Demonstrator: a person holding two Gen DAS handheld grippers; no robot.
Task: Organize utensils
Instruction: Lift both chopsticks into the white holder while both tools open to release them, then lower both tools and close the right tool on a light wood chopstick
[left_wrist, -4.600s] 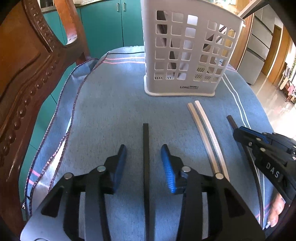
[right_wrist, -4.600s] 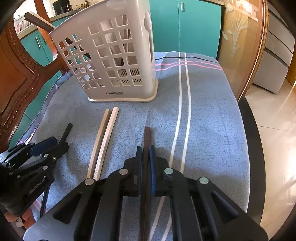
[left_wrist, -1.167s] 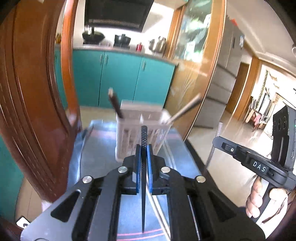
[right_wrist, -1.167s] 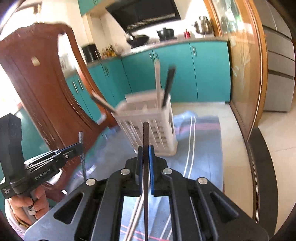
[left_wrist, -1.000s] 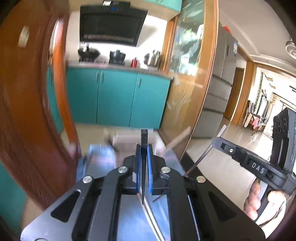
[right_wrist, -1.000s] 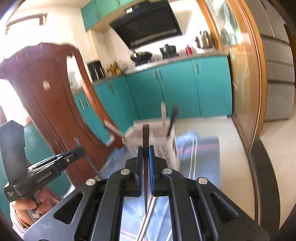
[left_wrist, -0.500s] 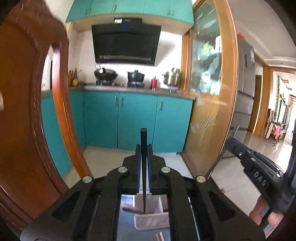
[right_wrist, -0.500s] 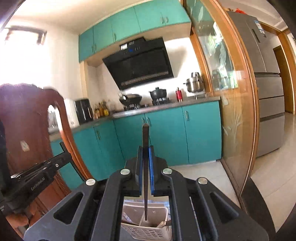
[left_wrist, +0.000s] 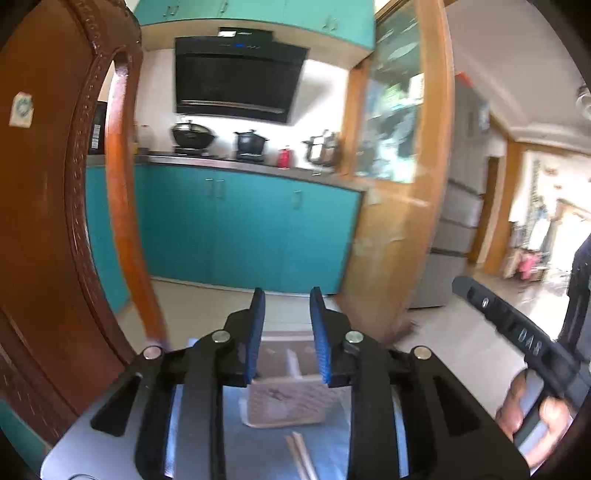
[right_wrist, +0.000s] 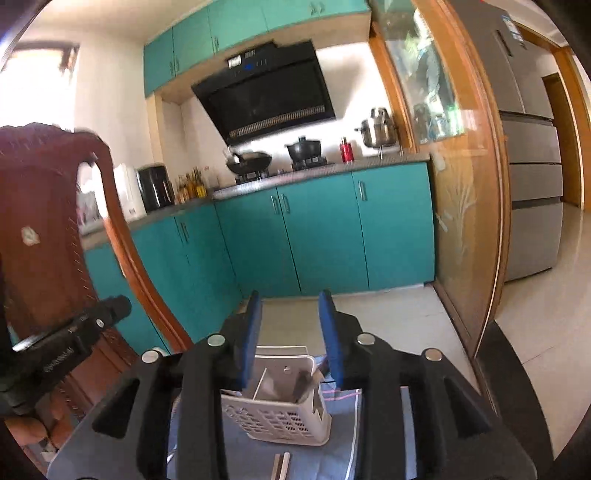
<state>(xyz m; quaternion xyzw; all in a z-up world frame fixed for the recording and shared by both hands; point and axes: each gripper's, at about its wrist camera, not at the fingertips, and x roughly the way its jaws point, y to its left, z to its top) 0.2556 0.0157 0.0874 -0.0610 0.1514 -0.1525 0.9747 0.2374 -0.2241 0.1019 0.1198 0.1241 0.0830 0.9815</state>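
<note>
The white slotted utensil basket (left_wrist: 291, 402) stands on the blue cloth below both grippers; it also shows in the right wrist view (right_wrist: 280, 410). Dark chopsticks (right_wrist: 304, 382) stick up inside it. My left gripper (left_wrist: 286, 341) is open and empty, held high above the basket. My right gripper (right_wrist: 291, 332) is open and empty too, above the basket. A pair of pale chopsticks (left_wrist: 303, 456) lies on the cloth in front of the basket, also seen in the right wrist view (right_wrist: 281, 465).
A carved wooden chair back (left_wrist: 48, 221) rises on the left. The blue striped cloth (right_wrist: 343, 410) covers the table. Teal kitchen cabinets (left_wrist: 251, 236) and a wood-framed glass door (left_wrist: 399, 206) stand behind. The other gripper's body shows at each view's edge (left_wrist: 517, 332).
Both grippers have opened and the dark chopsticks they held are gone from the jaws; dark sticks now stand in the basket. Earlier, both lifted the chopsticks from the cloth.
</note>
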